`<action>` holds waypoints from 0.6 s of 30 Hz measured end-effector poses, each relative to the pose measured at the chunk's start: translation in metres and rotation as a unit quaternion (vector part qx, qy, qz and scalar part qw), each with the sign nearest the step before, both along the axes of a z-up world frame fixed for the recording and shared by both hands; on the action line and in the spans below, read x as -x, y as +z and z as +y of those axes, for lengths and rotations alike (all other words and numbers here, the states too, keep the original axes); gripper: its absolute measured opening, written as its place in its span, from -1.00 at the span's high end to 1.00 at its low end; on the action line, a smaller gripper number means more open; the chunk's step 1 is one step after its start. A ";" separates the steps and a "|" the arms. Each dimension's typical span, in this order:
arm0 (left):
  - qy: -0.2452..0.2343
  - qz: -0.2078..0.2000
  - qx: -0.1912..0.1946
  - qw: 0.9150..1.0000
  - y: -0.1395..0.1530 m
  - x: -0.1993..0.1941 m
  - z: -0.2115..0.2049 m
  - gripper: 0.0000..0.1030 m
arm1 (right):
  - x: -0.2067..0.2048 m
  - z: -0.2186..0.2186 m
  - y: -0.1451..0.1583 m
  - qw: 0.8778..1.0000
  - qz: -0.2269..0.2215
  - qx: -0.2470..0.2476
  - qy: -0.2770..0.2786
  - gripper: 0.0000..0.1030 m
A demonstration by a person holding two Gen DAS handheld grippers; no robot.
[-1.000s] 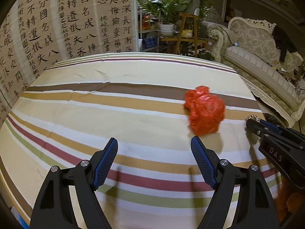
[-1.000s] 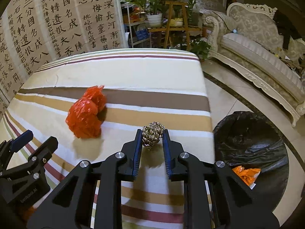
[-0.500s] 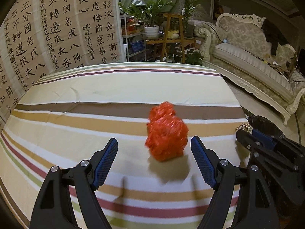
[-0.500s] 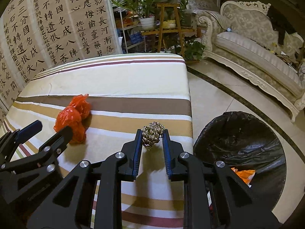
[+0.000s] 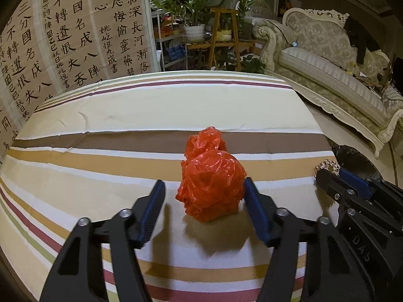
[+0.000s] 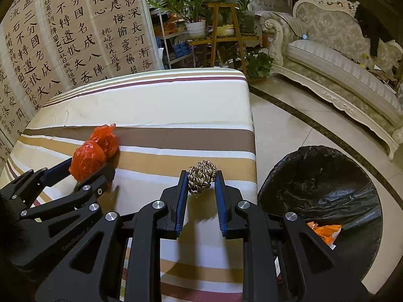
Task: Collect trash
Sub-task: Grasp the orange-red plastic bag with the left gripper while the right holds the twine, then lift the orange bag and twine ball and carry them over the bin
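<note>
Tools: 2, left (image 5: pixel 204 196) closing around 1 red bag (image 5: pixel 211 186), right (image 6: pixel 201 183) pinching 1 scourer (image 6: pixel 201 180).

A red plastic wad (image 5: pixel 211 176) lies on cream cloth (image 5: pixel 126 110) striped brown, tan, maroon, green.

Warm, dim indoor light fell from above and behind, so the fingers (image 5: pixel 254 209) cast soft shadows forward on the desk (image 5: pixel 126 115). Both views were sharp centrally, with strong fisheye bending and dark vignetted corners.
</note>
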State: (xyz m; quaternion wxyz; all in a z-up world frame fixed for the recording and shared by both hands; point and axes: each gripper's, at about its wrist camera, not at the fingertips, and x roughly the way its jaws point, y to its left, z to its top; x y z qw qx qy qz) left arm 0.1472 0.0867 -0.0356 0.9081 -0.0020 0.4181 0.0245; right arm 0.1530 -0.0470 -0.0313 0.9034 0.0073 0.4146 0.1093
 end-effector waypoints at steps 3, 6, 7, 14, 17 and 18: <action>-0.005 0.002 0.001 1.000 0.000 0.000 -0.002 0.13 | 0.000 0.000 0.000 1.000 0.000 0.000 0.000 0.60; -0.012 0.000 -0.001 1.000 0.001 0.004 -0.003 0.22 | 0.000 0.000 0.000 1.000 0.000 0.001 0.000 0.60; -0.013 0.001 0.001 1.000 0.001 0.004 -0.003 0.24 | 0.001 0.000 0.000 1.000 0.000 0.001 0.000 0.60; -0.014 -0.010 -0.002 1.000 0.007 0.019 -0.005 0.26 | 0.011 0.000 0.005 1.000 -0.005 0.001 -0.001 0.60; -0.015 -0.015 0.001 1.000 0.010 0.030 -0.005 0.26 | 0.021 -0.002 0.005 1.000 -0.006 0.001 -0.003 0.60; -0.017 -0.016 0.002 1.000 0.011 0.035 -0.006 0.26 | 0.024 -0.003 0.005 1.000 -0.006 0.002 -0.003 0.60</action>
